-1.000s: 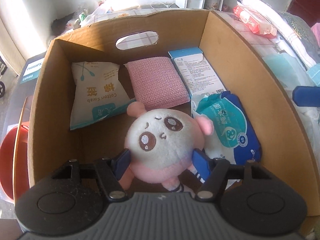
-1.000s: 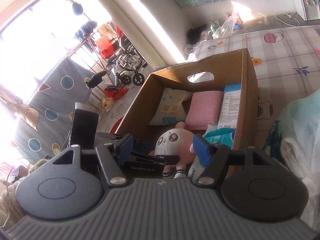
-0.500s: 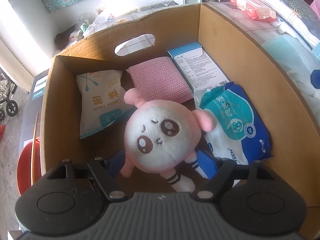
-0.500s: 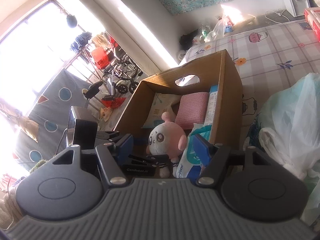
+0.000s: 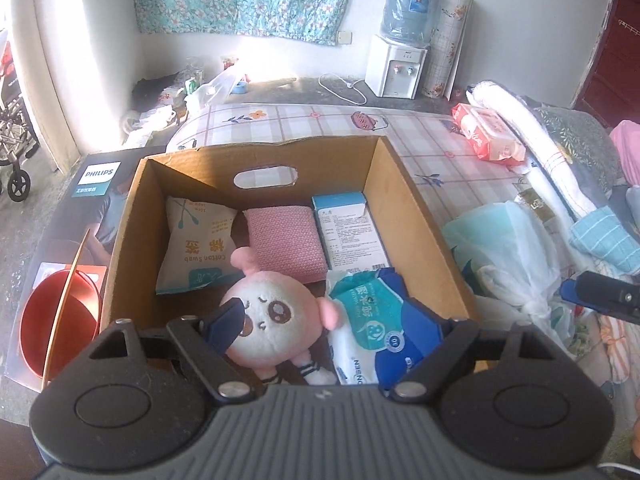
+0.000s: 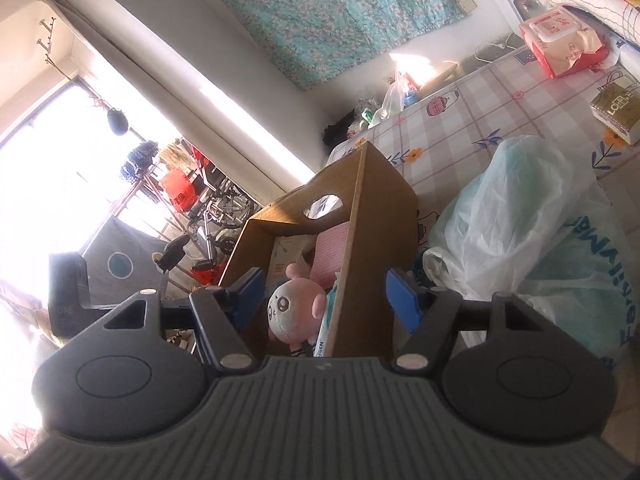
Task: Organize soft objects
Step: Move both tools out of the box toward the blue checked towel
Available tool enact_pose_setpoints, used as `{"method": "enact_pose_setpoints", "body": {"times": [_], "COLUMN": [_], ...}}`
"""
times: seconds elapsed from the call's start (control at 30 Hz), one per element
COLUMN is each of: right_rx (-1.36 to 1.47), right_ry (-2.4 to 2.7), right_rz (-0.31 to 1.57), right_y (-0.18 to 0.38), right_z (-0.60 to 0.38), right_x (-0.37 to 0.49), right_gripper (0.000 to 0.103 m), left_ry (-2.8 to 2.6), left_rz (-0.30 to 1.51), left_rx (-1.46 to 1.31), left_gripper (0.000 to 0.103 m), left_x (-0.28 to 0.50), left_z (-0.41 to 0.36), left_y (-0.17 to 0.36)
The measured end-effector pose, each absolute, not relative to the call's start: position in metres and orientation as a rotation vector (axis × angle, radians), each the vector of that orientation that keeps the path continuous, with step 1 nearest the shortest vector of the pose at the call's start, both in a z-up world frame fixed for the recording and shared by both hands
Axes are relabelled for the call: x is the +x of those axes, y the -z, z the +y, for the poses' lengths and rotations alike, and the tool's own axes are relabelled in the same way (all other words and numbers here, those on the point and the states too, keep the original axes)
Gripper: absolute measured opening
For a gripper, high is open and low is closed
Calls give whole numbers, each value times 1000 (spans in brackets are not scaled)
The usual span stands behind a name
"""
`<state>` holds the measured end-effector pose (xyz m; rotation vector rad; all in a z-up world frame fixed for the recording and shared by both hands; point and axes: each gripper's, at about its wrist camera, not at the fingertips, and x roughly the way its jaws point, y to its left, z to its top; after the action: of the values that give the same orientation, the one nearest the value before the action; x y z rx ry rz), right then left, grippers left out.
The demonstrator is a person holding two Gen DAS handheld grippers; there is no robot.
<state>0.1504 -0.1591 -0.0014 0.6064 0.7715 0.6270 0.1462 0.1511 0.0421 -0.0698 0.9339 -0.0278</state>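
A pink and white plush toy (image 5: pixel 276 320) lies face up on the floor of the open cardboard box (image 5: pixel 420 216), beside a blue wet-wipes pack (image 5: pixel 372 320). Behind them lie a cotton swab bag (image 5: pixel 196 248), a pink knitted pad (image 5: pixel 284 240) and a blue-white carton (image 5: pixel 352 232). My left gripper (image 5: pixel 332 328) hovers above the box's near end. Its jaws are opening and the pads are clear of the plush. My right gripper (image 6: pixel 325 296) stands open and empty outside the box's (image 6: pixel 380 220) right wall. The plush (image 6: pixel 294 304) shows past it.
A pale plastic bag (image 5: pixel 512 248) bulges right of the box on the patterned bedsheet. A red tissue pack (image 5: pixel 488 136) and rolled bedding lie farther back. A red bowl (image 5: pixel 56 316) and a Philips carton (image 5: pixel 92 184) sit left of the box.
The left gripper let go of the plush, widened its jaws and rose back from the box; the plush stayed inside. The right gripper swung right, toward the plastic bag.
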Motion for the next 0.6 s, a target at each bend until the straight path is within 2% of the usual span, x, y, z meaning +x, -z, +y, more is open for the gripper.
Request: {"method": "enact_pose_setpoints", "body": {"times": [0.27,0.6], "right_rx": [608,430], "right_ry": [-481,-157], "right_rz": [653,531], "right_y": [5,20], "right_z": [-227,-305], "right_x": [122,106], "right_gripper": [67,72], "left_ry": [255,432], "left_rz": [928,1105], "left_rx": [-180,-243], "left_gripper": [88,89], "left_x": [170,244], "left_z": [60,-75], "left_y": [-73,-60]}}
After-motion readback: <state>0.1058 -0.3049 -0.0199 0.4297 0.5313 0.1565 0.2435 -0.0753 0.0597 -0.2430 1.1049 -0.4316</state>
